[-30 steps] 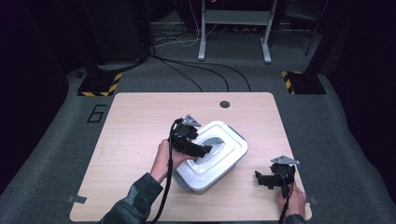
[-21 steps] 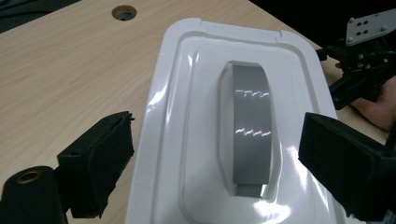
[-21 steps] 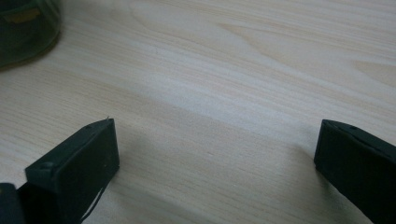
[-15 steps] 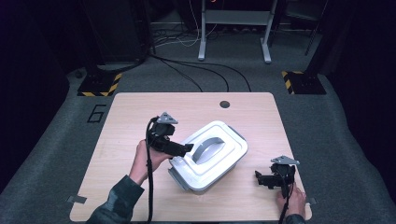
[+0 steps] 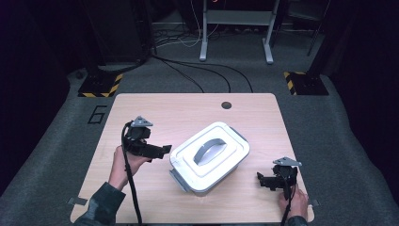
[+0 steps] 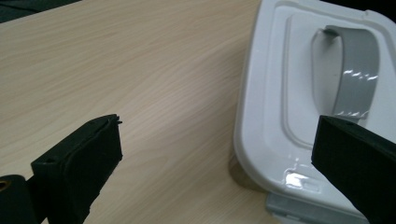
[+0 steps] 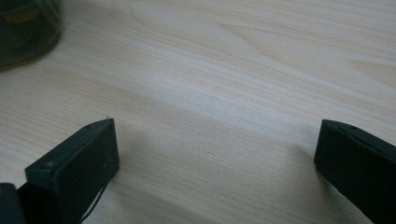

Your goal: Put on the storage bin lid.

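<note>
- A pale wooden table [image 5: 155, 113] takes up the middle of the high view, with dark carpet around it and cables at the top of the frame.
- A white lidded container [image 5: 210, 157] sits at the centre of the table, turned at an angle. Its grey handle [image 5: 208, 150] lies flat in a recess on the lid, and a grey latch [image 5: 179, 178] shows at its lower-left end.
- The left gripper [image 5: 160, 151], at centre left of the high view, is held in a hand [image 5: 126, 162] just beside the container's left side, not touching it. Its jaws point toward the box, likely lined up to work on it.
- In the left gripper view, the jaws stand wide apart and empty; the container [image 6: 299, 93] fills the right of the frame, its corner sitting between them.
- The right gripper [image 5: 264, 181], at lower right of the high view, rests near the table's edge, apart from the container, seemingly idle.
- In the right gripper view, its jaws are spread wide over bare wood, holding nothing.
</note>
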A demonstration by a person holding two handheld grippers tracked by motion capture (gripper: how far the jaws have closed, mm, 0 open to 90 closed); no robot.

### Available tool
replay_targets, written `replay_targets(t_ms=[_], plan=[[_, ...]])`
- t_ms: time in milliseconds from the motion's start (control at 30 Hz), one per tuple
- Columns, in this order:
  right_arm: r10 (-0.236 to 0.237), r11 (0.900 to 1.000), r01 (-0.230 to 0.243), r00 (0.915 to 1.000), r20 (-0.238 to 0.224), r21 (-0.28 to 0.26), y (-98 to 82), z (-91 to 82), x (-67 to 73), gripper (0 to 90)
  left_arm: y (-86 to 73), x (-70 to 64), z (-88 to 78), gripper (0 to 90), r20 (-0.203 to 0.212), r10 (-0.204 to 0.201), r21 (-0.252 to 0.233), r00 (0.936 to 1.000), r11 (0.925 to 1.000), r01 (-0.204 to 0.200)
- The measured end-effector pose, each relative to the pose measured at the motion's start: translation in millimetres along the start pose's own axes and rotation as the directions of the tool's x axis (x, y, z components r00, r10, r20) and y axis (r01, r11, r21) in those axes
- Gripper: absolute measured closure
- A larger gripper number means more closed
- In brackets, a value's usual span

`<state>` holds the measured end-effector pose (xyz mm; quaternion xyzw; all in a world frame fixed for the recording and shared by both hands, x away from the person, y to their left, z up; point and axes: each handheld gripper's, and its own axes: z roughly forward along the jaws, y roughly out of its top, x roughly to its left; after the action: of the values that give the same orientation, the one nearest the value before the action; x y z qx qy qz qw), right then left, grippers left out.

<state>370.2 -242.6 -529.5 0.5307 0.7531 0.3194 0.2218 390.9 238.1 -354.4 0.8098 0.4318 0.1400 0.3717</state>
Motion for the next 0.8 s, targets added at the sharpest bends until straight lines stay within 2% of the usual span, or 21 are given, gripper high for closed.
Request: replay_targets(t_ms=[167, 200, 333, 500, 700, 800], plan=[[0.002, 1.0, -0.002, 1.0, 0.001, 0.0, 0.0, 0.0, 0.1, 0.0, -18.0, 17.3, -0.8, 0.3, -0.03, -0.048, 0.012, 0.9984, 0.9987, 0.049], [0.003, 1.0, -0.003, 1.0, 0.001, -0.001, 0.0, 0.1, 0.2, 0.0, -22.4, 19.4, 0.3, 0.2, -0.038, -0.077, -0.004, 0.9963, 0.997, 0.077], [0.004, 1.0, -0.004, 1.0, 0.002, -0.002, 0.1, 0.2, 0.3, 0.0, -37.1, 30.2, 2.0, 0.2, -0.057, -0.134, -0.004, 0.9894, 0.991, 0.134], [0.002, 1.0, -0.002, 1.0, 0.003, -0.001, 0.0, 0.1, 0.1, 0.0, -58.7, 48.5, 5.1, 0.2, -0.079, -0.172, 0.012, 0.9819, 0.9847, 0.174], [0.004, 1.0, -0.004, 1.0, 0.002, -0.002, 0.1, 0.2, 0.2, 0.0, -86.6, 66.2, 14.1, 0.2, -0.086, -0.225, 0.043, 0.9704, 0.9723, 0.23], [0.0, 1.0, 0.0, 1.0, 0.002, -0.001, 0.0, 0.1, 0.0, 0.0, -100.9, 71.8, 19.4, 0.2, -0.089, -0.267, 0.053, 0.9597, 0.9609, 0.272]])
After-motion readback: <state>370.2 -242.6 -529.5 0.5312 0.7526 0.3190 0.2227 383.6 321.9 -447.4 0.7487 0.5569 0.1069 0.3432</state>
